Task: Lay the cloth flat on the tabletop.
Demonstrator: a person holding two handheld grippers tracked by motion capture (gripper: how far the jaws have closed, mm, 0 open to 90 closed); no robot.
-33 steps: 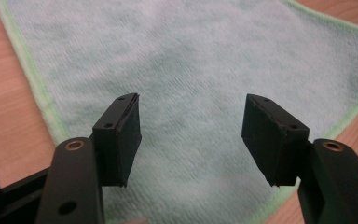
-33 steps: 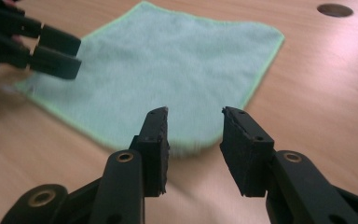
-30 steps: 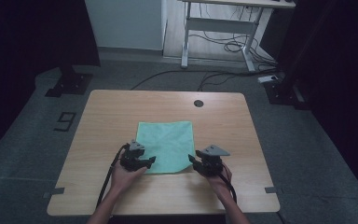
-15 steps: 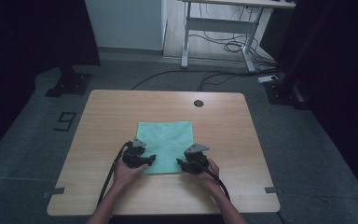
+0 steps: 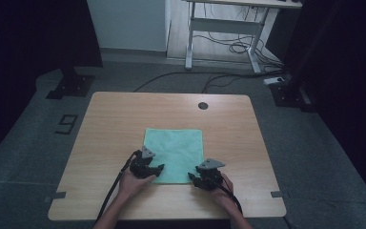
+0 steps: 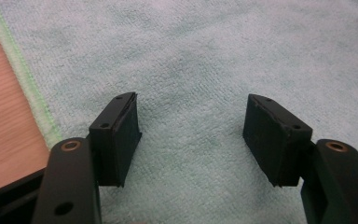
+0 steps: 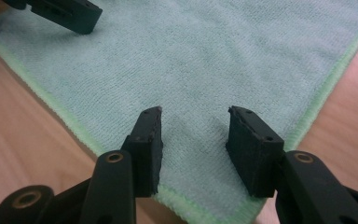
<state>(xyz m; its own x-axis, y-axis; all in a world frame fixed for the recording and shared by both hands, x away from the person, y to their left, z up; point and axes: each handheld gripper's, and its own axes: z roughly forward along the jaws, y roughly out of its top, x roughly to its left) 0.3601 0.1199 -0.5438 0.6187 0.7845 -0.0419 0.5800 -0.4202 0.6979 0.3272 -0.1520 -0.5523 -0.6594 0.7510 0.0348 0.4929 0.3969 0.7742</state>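
A light green cloth (image 5: 176, 145) lies flat in the middle of the wooden table (image 5: 114, 119). My left gripper (image 5: 158, 168) is over the cloth's near left corner. In the left gripper view its jaws (image 6: 191, 126) stand open, low over the cloth (image 6: 191, 56), with the hem at their left. My right gripper (image 5: 193, 177) is over the near right corner. Its jaws (image 7: 193, 140) are open and have just been opening a little. The cloth's corner (image 7: 214, 56) lies flat under the gap and is not pinched. The left gripper's jaw (image 7: 65, 14) shows at the top left.
A round dark hole (image 5: 203, 105) sits near the table's far edge. Beyond the table stand a white desk frame (image 5: 228, 28) and loose cables (image 5: 233, 47) on the floor. A black stand base (image 5: 69, 83) is at the far left.
My right gripper has shifted left, then come down toward the near edge onto the cloth's near right corner. The left gripper has hardly moved. The cloth lies as before.
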